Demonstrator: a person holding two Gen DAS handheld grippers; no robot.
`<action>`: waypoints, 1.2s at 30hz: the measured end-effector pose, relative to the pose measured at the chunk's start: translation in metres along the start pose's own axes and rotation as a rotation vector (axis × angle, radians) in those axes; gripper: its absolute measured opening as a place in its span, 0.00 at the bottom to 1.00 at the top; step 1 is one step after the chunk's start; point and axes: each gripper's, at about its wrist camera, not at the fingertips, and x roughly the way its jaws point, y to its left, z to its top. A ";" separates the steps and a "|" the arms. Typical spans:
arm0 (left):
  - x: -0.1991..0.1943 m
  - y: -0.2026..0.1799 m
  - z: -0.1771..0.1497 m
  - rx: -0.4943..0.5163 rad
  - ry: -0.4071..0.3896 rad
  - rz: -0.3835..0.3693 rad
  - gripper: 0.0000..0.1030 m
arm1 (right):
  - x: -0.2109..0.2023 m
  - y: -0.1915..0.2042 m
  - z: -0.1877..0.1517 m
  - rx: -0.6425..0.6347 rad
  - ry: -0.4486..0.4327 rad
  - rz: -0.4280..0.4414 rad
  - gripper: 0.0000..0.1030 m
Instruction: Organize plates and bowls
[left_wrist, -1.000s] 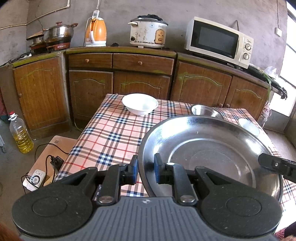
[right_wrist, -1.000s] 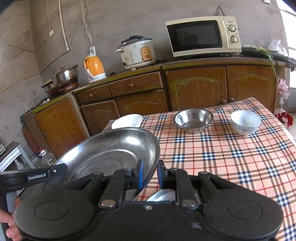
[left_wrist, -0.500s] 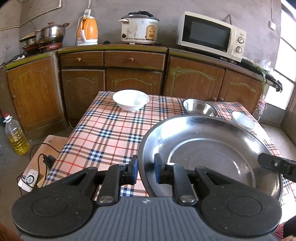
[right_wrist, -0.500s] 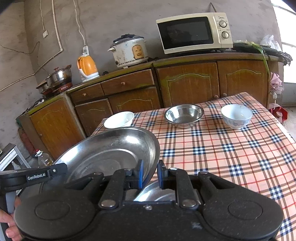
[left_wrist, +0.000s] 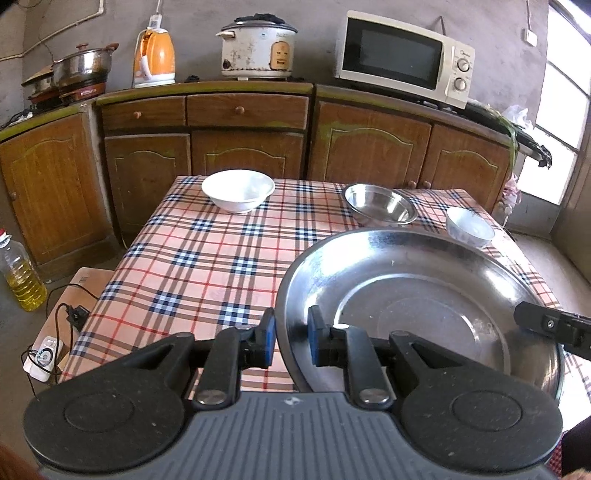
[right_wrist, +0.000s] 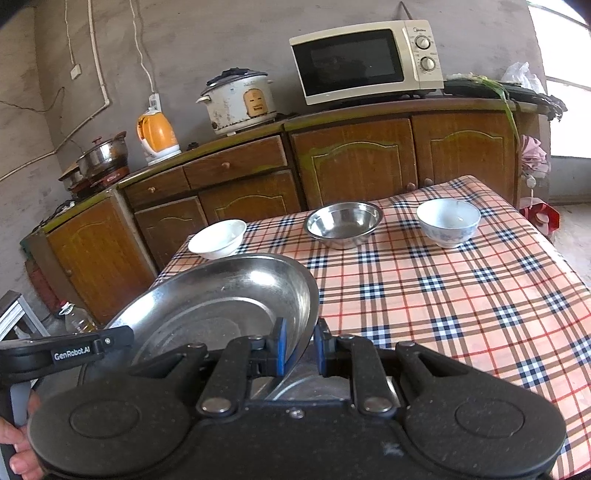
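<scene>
Steel plate (left_wrist: 424, 306), filling the lower right of the left wrist frame, is pinched at its rim by the left gripper (left_wrist: 290, 341) and right gripper (right_wrist: 300, 347). White bowl (left_wrist: 238, 190), steel bowl (left_wrist: 380, 204) and patterned bowl (left_wrist: 469, 225) are seen across the upper half, on the checked table (left_wrist: 192, 266).

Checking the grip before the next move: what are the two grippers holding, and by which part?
Both hold the large steel plate by its rim: the left gripper on one edge, the right gripper on the opposite edge.
</scene>
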 end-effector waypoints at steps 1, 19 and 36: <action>0.001 -0.001 0.000 0.002 0.001 -0.002 0.17 | 0.000 -0.002 0.000 0.003 0.000 -0.002 0.20; 0.017 -0.022 -0.011 0.029 0.040 -0.042 0.18 | -0.003 -0.028 -0.007 0.035 0.010 -0.048 0.20; 0.039 -0.034 -0.022 0.058 0.099 -0.045 0.18 | 0.013 -0.049 -0.024 0.058 0.071 -0.079 0.20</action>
